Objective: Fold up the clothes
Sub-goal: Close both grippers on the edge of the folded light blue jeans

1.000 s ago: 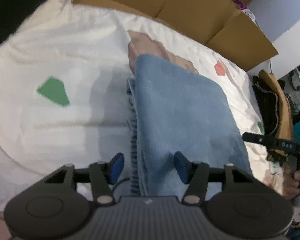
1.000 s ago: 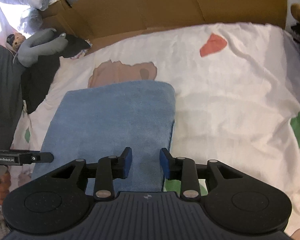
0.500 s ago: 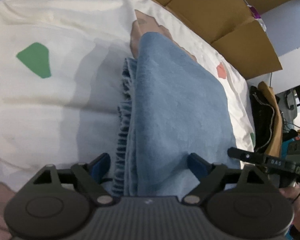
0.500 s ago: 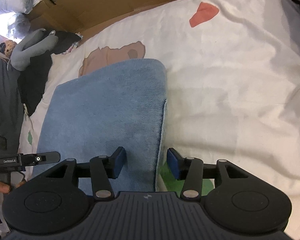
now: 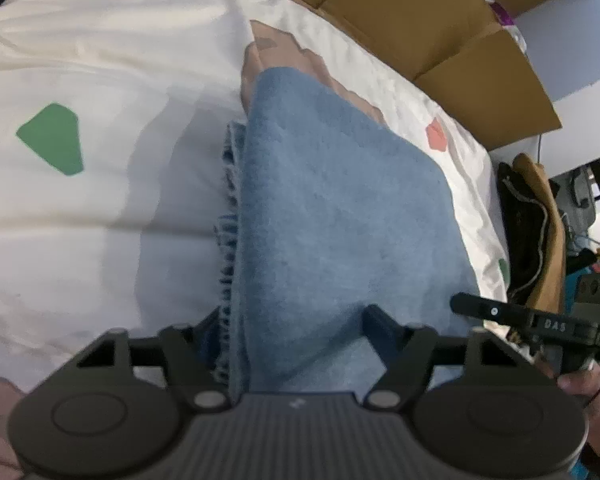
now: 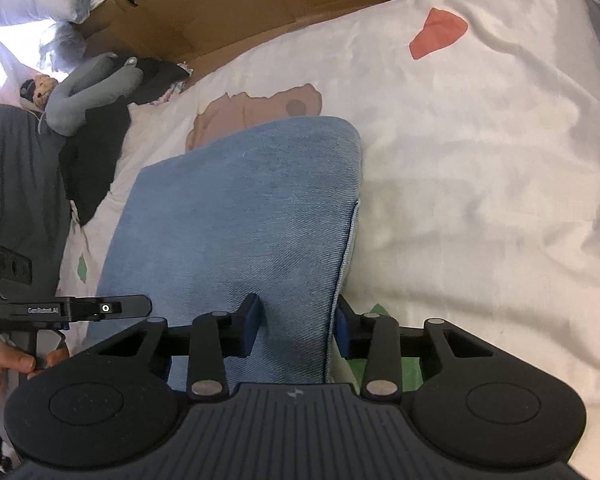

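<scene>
**Thick denim, pinched at both near corners**

The bed sheet (image 6: 480, 168) — white with coloured patches — fills both views, with cardboard (image 5: 432, 28) along its far edge. On it lies the folded blue garment (image 6: 236, 216), apparently jeans, its far end over a pinkish patch and its near edge reaching under both grippers.

It looks heavy and fairly stiff for cloth: several denim layers stacked, a frayed or ribbed edge (image 5: 228, 248) showing down the left side. It should hold a crease and not slip, though the lower layers could slide out of line if only the top is taken. The near corners, through the whole stack, seem the best hold.

The left gripper (image 5: 284, 324) has just been closing; its jaws bracket the near left corner and seem to dent the cloth. The right gripper (image 6: 296, 320) has also just been closing — its pads pinch a raised ridge at the near right edge.
</scene>
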`<state>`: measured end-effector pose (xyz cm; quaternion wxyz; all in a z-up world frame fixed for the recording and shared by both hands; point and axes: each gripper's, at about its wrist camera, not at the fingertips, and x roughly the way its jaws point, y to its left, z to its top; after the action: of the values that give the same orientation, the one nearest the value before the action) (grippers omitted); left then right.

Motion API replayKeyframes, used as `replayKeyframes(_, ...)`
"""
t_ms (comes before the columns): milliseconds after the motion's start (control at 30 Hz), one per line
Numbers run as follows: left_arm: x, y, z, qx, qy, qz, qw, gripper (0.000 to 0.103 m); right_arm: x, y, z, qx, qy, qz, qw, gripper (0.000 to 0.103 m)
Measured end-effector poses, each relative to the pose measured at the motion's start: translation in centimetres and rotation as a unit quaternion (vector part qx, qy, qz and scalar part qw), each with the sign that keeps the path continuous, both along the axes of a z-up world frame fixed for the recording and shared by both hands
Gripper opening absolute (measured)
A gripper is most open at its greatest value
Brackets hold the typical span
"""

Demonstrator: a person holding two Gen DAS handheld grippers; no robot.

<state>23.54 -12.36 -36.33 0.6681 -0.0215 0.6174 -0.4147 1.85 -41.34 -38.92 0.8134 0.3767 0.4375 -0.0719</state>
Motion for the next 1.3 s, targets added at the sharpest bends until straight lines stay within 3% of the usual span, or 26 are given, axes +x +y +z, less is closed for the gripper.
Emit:
replayKeyframes(100, 0.5, 0.3, -0.1, -0.005, 0.011, -0.002, 0.9999, 0.069, -0.4, -0.3, -0.2, 0.010, 0.001, -0.003, 1.000, 0.040)
replayKeyframes(267, 1.1, -0.2, -1.6, -0.012, 0.040, 0.002, 0.9991, 0.085, -0.3, -0.6, -1.4, 0.033, 0.003, -0.004, 0.999, 0.044)
replayKeyframes(333, 1.3, -0.4, -2.0, -0.021, 0.049, -0.001, 0.9986, 0.087, -0.2, -0.6, -2.2, 0.053, -0.001, -0.009, 0.999, 0.047)
replayKeyframes(433, 1.4, -0.9, -1.9, -0.023, 0.050, -0.014, 0.9984, 0.080, 0.0, -0.6, -3.0, 0.072, -0.007, -0.014, 0.997, 0.050)
replayKeyframes(800, 1.3, -0.7, -0.1, -0.029, 0.042, -0.015, 0.9986, 0.059, 0.8, 0.3, -0.4, 0.040, -0.018, 0.016, 0.999, 0.035)
replayKeyframes(933, 1.6, -0.2, -0.4, -0.032, 0.048, -0.016, 0.9982, 0.061, 0.8, 0.2, 0.2, 0.038, -0.021, 0.022, 0.999, 0.035)
replayKeyframes(1133, 2.1, -1.2, -2.4, -0.026, 0.077, -0.013, 0.9966, 0.081, 0.9, -0.2, -1.8, 0.065, -0.005, 0.005, 0.998, 0.045)
replayKeyframes(1300, 1.8, -2.5, -2.3, -0.027, 0.070, -0.027, 0.9968, 0.077, 1.1, 0.0, -3.0, 0.090, -0.010, 0.001, 0.996, 0.048)
